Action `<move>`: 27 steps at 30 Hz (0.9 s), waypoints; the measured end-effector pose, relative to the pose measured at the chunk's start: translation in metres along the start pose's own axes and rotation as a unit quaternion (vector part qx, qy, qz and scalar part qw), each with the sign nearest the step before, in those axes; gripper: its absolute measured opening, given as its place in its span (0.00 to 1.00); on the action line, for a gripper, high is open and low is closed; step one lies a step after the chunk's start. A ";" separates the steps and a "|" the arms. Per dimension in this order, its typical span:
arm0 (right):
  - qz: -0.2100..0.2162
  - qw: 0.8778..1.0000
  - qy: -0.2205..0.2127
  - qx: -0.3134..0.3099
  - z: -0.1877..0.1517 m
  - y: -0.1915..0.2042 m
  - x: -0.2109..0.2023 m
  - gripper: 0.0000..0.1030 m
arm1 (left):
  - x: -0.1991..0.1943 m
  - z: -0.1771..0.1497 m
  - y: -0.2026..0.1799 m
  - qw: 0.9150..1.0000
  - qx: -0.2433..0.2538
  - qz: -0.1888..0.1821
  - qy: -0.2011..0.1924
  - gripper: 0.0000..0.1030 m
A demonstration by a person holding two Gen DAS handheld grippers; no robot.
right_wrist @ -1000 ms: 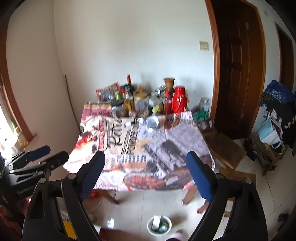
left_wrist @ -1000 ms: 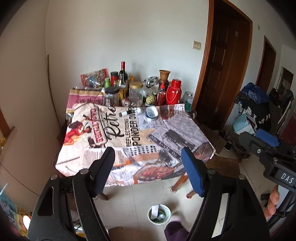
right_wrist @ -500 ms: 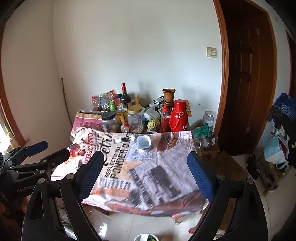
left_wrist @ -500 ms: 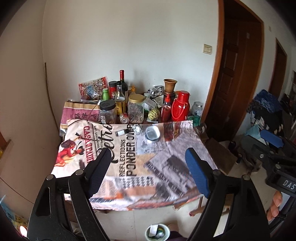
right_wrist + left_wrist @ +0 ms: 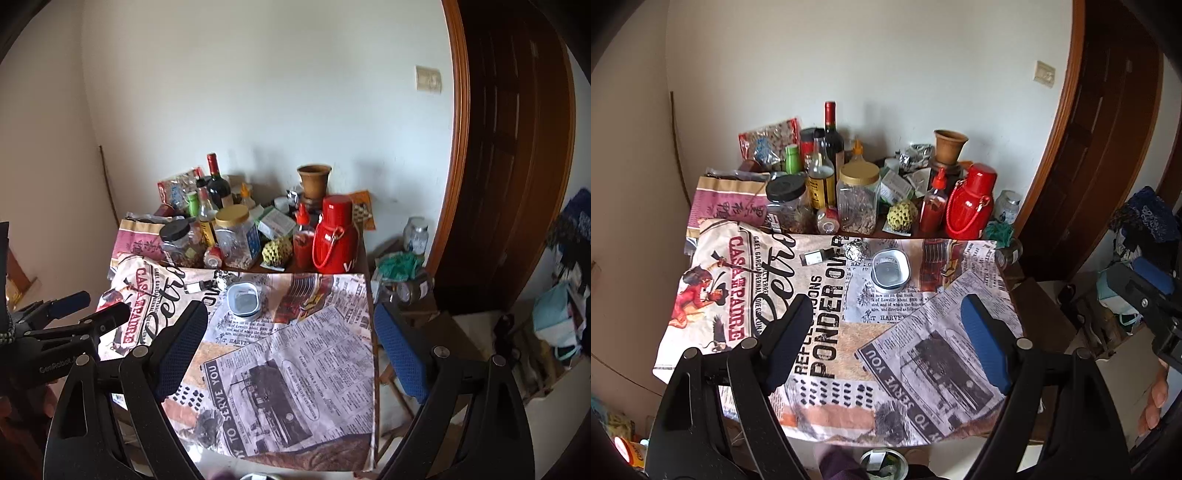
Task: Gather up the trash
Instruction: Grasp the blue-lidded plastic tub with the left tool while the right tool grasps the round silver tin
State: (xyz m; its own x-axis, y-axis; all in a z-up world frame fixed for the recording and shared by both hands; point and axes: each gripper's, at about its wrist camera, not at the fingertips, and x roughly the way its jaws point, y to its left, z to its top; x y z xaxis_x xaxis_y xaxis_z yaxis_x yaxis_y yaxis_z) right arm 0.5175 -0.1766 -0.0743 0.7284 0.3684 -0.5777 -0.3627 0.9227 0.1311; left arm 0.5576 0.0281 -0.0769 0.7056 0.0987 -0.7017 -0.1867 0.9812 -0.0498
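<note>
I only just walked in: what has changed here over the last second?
Both grippers came closer to the table; it looks bigger, and the floor bin has slid to the frame's bottom. The left gripper has just been opening, empty; the right gripper stays open, empty. The foil ball, tin and jars haven't moved.

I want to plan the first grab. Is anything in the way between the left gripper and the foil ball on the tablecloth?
Nothing visible. The left gripper is open and empty, and only flat tablecloth lies between it and the foil ball. A small dark packet and an empty foil tray flank the ball.
</note>
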 end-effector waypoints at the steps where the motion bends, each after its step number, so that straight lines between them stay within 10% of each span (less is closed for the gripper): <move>1: -0.002 1.000 0.005 0.003 0.001 0.000 0.006 0.87 | 0.011 0.005 0.003 1.000 0.001 0.000 0.006 0.79; 18: -0.089 0.984 0.128 0.086 0.004 0.018 0.176 0.87 | 0.240 0.050 0.072 0.987 0.013 -0.066 0.146 0.78; 27: -0.097 0.978 0.171 0.075 -0.014 0.012 0.232 0.87 | 0.330 0.031 0.050 0.976 0.012 -0.095 0.196 0.43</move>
State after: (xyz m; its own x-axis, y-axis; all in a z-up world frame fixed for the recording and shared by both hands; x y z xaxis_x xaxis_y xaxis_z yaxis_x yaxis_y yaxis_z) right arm 0.6744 -0.0819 -0.2177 0.5288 0.1492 -0.8355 -0.1287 0.9871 0.0948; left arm 0.8024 0.1149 -0.2888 0.4091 -0.1531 -0.8996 -0.0587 0.9794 -0.1934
